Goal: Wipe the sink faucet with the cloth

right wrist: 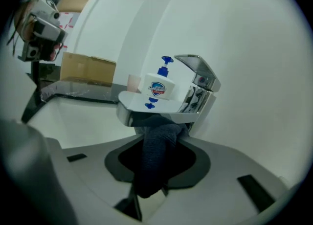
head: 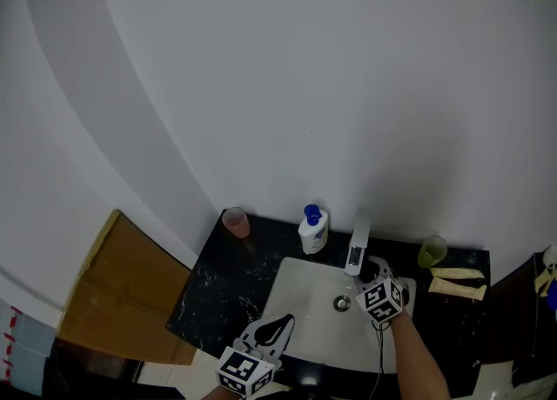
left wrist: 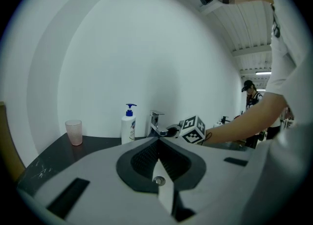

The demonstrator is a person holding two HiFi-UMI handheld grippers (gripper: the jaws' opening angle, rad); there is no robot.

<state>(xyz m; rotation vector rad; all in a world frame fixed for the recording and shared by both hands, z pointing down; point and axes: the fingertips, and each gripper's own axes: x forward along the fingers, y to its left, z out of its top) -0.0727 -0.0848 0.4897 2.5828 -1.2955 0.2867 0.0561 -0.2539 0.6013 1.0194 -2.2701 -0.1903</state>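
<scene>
Pressing a dark cloth (right wrist: 155, 160) up under the spout of the faucet (right wrist: 195, 79) at the back edge of the sink (head: 296, 294), the right gripper (head: 372, 272) is clamped on it. The left gripper (head: 280, 326) hangs over the sink's front edge, jaws together, empty. A pink cup (head: 235, 222), soap bottle (head: 313, 230) and green cup (head: 432, 251) line the back edge of the counter (head: 218, 285), contents unseen.

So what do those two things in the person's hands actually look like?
The left gripper and right gripper each have a pale grey shell with two jaws lined in black ribbed padding. Each carries a cube covered in black-and-white square markers. A thin black cable trails from the right one. The person wears a white short-sleeved top.
</scene>
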